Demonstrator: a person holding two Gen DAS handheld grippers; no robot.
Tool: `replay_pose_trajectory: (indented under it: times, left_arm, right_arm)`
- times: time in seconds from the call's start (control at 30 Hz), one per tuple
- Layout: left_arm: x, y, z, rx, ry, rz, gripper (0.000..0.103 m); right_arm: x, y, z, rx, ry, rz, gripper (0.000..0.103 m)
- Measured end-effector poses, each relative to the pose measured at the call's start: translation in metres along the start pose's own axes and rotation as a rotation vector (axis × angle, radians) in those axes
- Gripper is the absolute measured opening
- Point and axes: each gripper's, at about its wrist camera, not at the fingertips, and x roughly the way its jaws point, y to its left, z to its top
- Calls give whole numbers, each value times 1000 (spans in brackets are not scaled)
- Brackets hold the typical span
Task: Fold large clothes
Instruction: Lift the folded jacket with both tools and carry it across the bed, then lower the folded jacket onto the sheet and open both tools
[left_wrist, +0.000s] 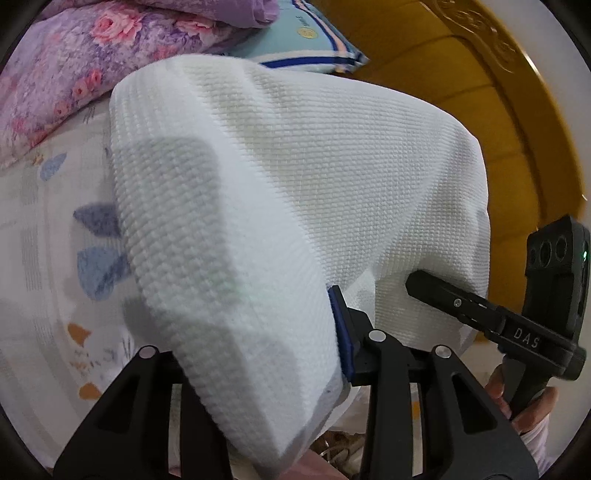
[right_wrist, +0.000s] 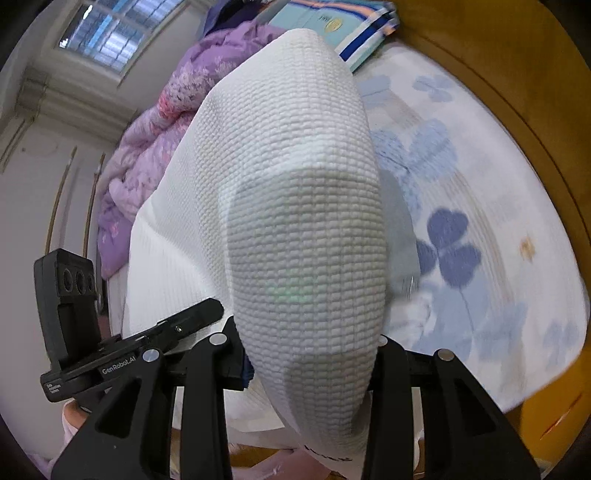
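Observation:
A large white waffle-knit garment (left_wrist: 280, 177) hangs stretched between my two grippers above the bed. My left gripper (left_wrist: 295, 354) is shut on one part of it; the cloth drapes over the fingers and hides all but a blue pad (left_wrist: 341, 332). In the right wrist view the same garment (right_wrist: 295, 206) covers my right gripper (right_wrist: 306, 354), which is shut on it, its fingertips hidden under the fabric. The right gripper shows in the left wrist view (left_wrist: 417, 282), and the left gripper shows in the right wrist view (right_wrist: 218, 306), both against the cloth.
The bed sheet (right_wrist: 480, 206) is white with blue clover prints. A purple floral quilt (left_wrist: 66, 70) and a teal striped pillow (left_wrist: 295, 37) lie at the head of the bed. A yellow-brown headboard (left_wrist: 498, 110) curves along the right. A window (right_wrist: 110, 29) is high on the left.

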Motion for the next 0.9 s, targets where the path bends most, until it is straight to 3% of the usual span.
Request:
replay_pose_trajectory:
  times: [0.07, 0.13, 0.17, 0.2, 0.23, 0.3, 0.4, 0.47, 0.57, 0.67, 0.7, 0.77, 0.83, 0.9]
  left_arm:
    - [20, -1, 25, -17, -4, 22, 39]
    - [41, 17, 41, -61, 11, 40, 45]
    - [59, 30, 50, -79, 30, 80, 51]
    - [77, 43, 57, -87, 59, 151, 52]
    - [88, 50, 62, -92, 82, 211, 52]
    - [110, 74, 71, -119, 134, 364, 52]
    - [115, 90, 73, -127, 138, 442, 52]
    - [118, 92, 71, -123, 139, 425, 52]
    - [138, 92, 71, -116, 142, 381, 47]
    - [193, 97, 72, -130, 222, 353, 44]
    - [209, 102, 71, -139, 245, 354, 44]
    - [228, 108, 73, -157, 263, 341, 44]
    - [219, 103, 83, -144, 275, 356, 41]
    - [200, 94, 93, -90, 220, 329, 38]
  right_arm:
    - [17, -8, 28, -9, 28, 5, 38]
    - [40, -29, 50, 18, 65, 34, 54]
    - [52, -38, 59, 38, 84, 16, 65]
    - [63, -48, 68, 51, 100, -27, 69]
    - [74, -57, 74, 54, 117, -107, 70]
    - [76, -67, 80, 50, 103, -171, 70]
    - [59, -68, 83, -12, 8, -217, 70]
    - [63, -60, 84, -115, -11, -213, 68]
    - [111, -80, 98, -138, 108, -223, 29]
    - [195, -125, 95, -53, 281, -279, 24]
    - [208, -133, 93, -38, 280, -284, 25]
    - [213, -141, 95, -14, 282, -284, 25]
    - [197, -135, 100, -15, 296, -273, 24]
    - [181, -130, 107, -27, 264, -263, 26]
